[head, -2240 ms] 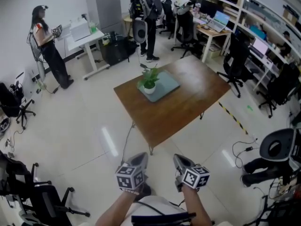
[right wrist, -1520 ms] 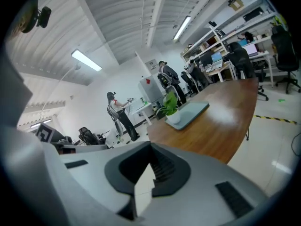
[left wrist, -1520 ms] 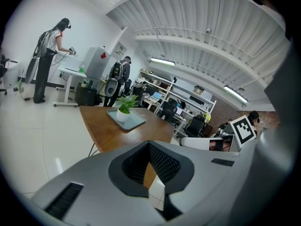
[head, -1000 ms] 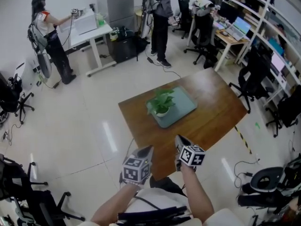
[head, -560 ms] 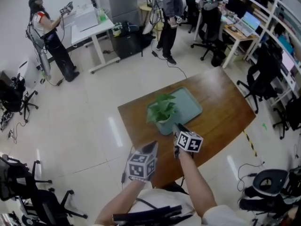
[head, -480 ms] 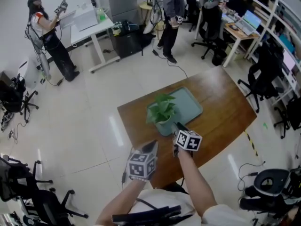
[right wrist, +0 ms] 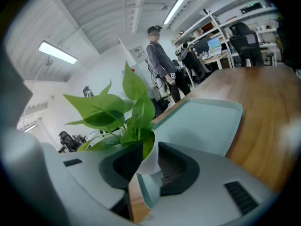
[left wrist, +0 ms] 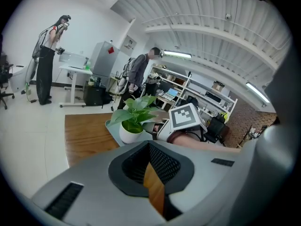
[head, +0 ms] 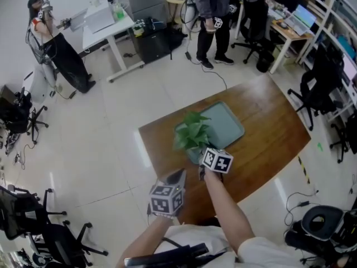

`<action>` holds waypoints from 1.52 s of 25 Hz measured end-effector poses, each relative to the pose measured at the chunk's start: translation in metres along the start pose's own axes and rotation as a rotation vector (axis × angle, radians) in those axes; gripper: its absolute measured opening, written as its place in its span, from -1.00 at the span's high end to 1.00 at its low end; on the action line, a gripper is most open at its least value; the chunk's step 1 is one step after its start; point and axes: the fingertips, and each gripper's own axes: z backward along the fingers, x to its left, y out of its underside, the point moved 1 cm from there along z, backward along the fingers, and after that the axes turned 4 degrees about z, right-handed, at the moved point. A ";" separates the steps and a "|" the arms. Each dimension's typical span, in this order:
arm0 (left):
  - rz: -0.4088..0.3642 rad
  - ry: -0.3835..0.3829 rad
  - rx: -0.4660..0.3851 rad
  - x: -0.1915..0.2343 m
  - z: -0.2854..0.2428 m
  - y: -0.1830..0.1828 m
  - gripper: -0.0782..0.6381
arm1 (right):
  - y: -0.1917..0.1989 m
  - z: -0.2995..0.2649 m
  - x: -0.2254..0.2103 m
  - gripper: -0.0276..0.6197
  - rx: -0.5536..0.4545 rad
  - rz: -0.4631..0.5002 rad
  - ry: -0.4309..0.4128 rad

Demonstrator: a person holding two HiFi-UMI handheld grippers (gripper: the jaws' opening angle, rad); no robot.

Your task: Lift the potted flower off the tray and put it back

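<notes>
A leafy green plant [head: 192, 132] in a white pot [left wrist: 130, 134] stands on the near left corner of a teal tray [head: 226, 126] on a brown table [head: 268, 133]. My right gripper [head: 199, 156] has reached the pot. In the right gripper view the pot's rim [right wrist: 151, 150] sits between the closing jaws of the right gripper [right wrist: 145, 173], and I cannot tell whether the pads touch it. My left gripper [head: 177, 176] hangs over the table's near edge, short of the tray. Its jaws [left wrist: 150, 147] show a narrow gap with nothing in it.
A person [head: 215, 7] stands past the far side of the table, and another [head: 47, 35] stands by a white desk [head: 106, 24] at the back left. Office chairs [head: 318, 85] and desks line the right; more chairs [head: 33, 228] stand at the near left.
Both grippers have come forward to the table. The right one went from the near edge up to the pot, and its jaws now stand around the rim. The left one trails behind.
</notes>
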 end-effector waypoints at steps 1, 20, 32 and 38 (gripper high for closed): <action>0.002 -0.003 0.004 0.001 -0.001 0.001 0.79 | 0.001 -0.003 -0.001 0.57 0.000 -0.004 0.006; 0.056 -0.029 0.011 0.020 0.003 0.002 0.79 | -0.004 -0.020 -0.007 0.78 -0.035 -0.049 0.058; 0.091 -0.048 -0.034 0.032 0.014 -0.004 0.79 | -0.037 -0.007 0.026 0.81 -0.078 0.000 -0.015; 0.119 -0.081 -0.074 0.040 0.030 -0.005 0.79 | -0.036 -0.015 0.074 0.81 -0.040 0.055 -0.115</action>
